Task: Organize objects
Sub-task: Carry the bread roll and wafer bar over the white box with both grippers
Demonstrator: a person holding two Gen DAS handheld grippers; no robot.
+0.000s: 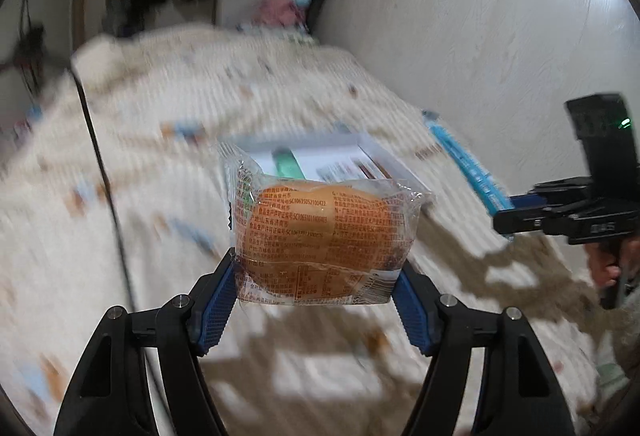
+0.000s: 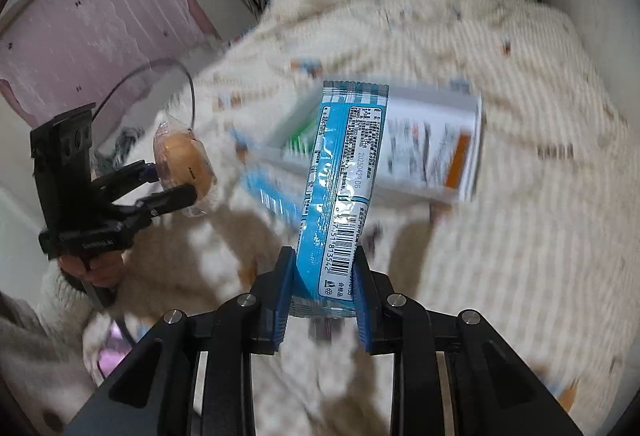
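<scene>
My left gripper (image 1: 318, 272) is shut on a wrapped bun (image 1: 320, 236), a brown roll in clear film with red print, held above the bed. The right wrist view shows that gripper (image 2: 172, 180) at the left with the bun (image 2: 182, 156) in it. My right gripper (image 2: 324, 276) is shut on the lower end of a long blue snack packet (image 2: 340, 188) with a barcode; the packet tilts up and away. In the left wrist view the right gripper (image 1: 506, 214) and its blue packet (image 1: 468, 164) are at the right. A white open box (image 1: 372, 152) (image 2: 440, 132) with printed packs inside lies beyond both.
A cream patterned blanket (image 1: 200, 96) covers the bed. Another blue packet (image 2: 272, 196) lies beside the box. A black cable (image 1: 104, 164) crosses the blanket at the left. A pale wall (image 1: 480, 16) borders the bed's right side, and a pink curtain (image 2: 100, 28) hangs at the left.
</scene>
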